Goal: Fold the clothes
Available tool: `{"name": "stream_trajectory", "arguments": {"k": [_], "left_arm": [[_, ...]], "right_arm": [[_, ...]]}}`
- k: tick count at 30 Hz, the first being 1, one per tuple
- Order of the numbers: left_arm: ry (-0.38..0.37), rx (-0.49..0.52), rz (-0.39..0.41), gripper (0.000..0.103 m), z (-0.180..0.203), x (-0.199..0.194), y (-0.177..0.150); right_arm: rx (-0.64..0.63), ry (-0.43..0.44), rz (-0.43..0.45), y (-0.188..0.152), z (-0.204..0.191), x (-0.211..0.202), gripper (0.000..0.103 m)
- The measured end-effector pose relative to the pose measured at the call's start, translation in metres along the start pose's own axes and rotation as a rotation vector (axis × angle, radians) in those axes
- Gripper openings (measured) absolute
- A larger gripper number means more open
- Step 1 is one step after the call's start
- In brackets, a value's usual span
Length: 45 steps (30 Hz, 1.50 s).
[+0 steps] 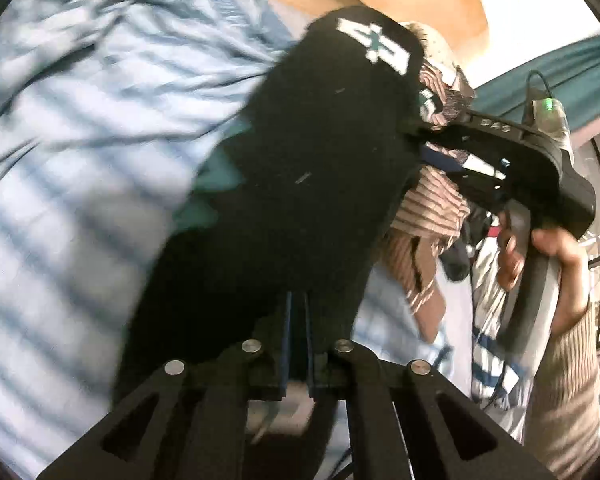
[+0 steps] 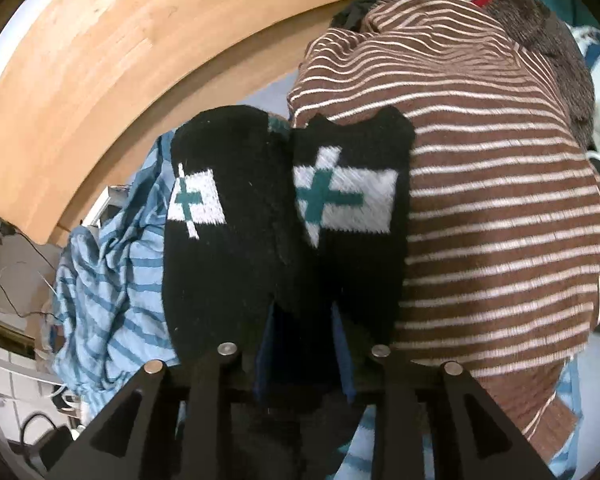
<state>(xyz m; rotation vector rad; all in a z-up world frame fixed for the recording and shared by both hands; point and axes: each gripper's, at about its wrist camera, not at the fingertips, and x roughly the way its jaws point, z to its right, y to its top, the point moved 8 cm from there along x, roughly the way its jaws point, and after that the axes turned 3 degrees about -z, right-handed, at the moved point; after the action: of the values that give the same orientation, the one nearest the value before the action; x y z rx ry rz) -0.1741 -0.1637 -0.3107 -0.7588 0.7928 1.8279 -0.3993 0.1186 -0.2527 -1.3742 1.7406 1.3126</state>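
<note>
A black sock (image 1: 300, 160) with a white flag patch and teal cross stretches away from my left gripper (image 1: 298, 312), which is shut on its near end. Its far end reaches my right gripper (image 1: 416, 136), held by a hand (image 1: 560, 264) at the right. In the right wrist view two black socks (image 2: 220, 240) (image 2: 360, 260) with the same patch lie side by side over my right gripper (image 2: 304, 320). Its blue pads (image 2: 266, 340) stand apart with black fabric lying loosely between them.
A brown garment with thin white stripes (image 2: 500, 220) bulges right of the socks, on a heap of other clothes. Blue striped cloth (image 1: 80, 140) covers the surface at left. A wooden board (image 2: 100, 60) curves along the back. Cables and clutter lie on the floor (image 2: 28, 300).
</note>
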Motion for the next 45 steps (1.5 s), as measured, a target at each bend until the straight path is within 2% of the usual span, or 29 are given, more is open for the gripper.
{"name": "stream_trajectory", "arguments": {"k": [2,6,9,12,14,15,17,18,22,25,28,30,34,36,45], "left_arm": [[0.011,-0.048,-0.044,0.005,-0.022,-0.002,-0.021],[0.027,-0.065,-0.019,0.005,-0.028,-0.01,-0.044],[0.054,-0.053,-0.009,0.005,-0.028,-0.013,-0.052],[0.056,-0.077,-0.022,0.005,-0.033,-0.014,-0.055],[0.037,-0.099,-0.027,0.005,-0.038,-0.022,-0.062],[0.028,-0.106,-0.029,0.005,-0.039,-0.027,-0.066],[0.033,-0.105,-0.024,0.005,-0.037,-0.034,-0.073],[0.037,-0.103,-0.021,0.005,-0.036,-0.037,-0.077],[0.022,-0.123,-0.019,0.005,-0.034,-0.036,-0.083],[0.073,-0.16,-0.043,0.005,-0.036,-0.017,-0.088],[0.061,-0.224,-0.026,0.005,-0.038,-0.023,-0.09],[0.074,-0.219,-0.006,0.005,-0.036,-0.034,-0.095],[0.087,-0.218,0.049,0.005,-0.037,-0.06,-0.104],[0.071,-0.245,0.072,0.005,-0.04,-0.071,-0.107],[0.046,-0.345,0.132,0.005,-0.048,-0.097,-0.12]], "right_arm": [[0.009,0.016,0.0,-0.011,-0.001,-0.008,0.037],[-0.063,0.084,0.009,-0.059,-0.023,-0.029,0.035],[-0.229,0.132,-0.076,-0.112,-0.058,-0.023,0.034],[-0.208,0.078,-0.159,-0.14,-0.048,0.008,0.029],[-0.107,0.013,-0.195,-0.146,-0.016,0.026,0.027],[-0.056,-0.009,-0.216,-0.149,0.0,0.032,0.029],[0.012,0.033,-0.225,-0.154,0.013,0.031,0.03],[0.023,0.053,-0.218,-0.157,0.013,0.022,0.035],[-0.018,0.139,-0.168,-0.164,-0.005,-0.007,0.035],[-0.073,0.196,-0.177,-0.173,-0.03,-0.012,0.038],[-0.107,0.176,-0.238,-0.191,-0.039,0.0,0.037],[-0.123,0.117,-0.28,-0.203,-0.041,0.016,0.034],[-0.127,0.101,-0.255,-0.209,-0.038,0.007,0.035],[-0.136,0.094,-0.242,-0.209,-0.04,0.0,0.043],[-0.126,0.094,-0.222,-0.214,-0.031,-0.024,0.048]]}}
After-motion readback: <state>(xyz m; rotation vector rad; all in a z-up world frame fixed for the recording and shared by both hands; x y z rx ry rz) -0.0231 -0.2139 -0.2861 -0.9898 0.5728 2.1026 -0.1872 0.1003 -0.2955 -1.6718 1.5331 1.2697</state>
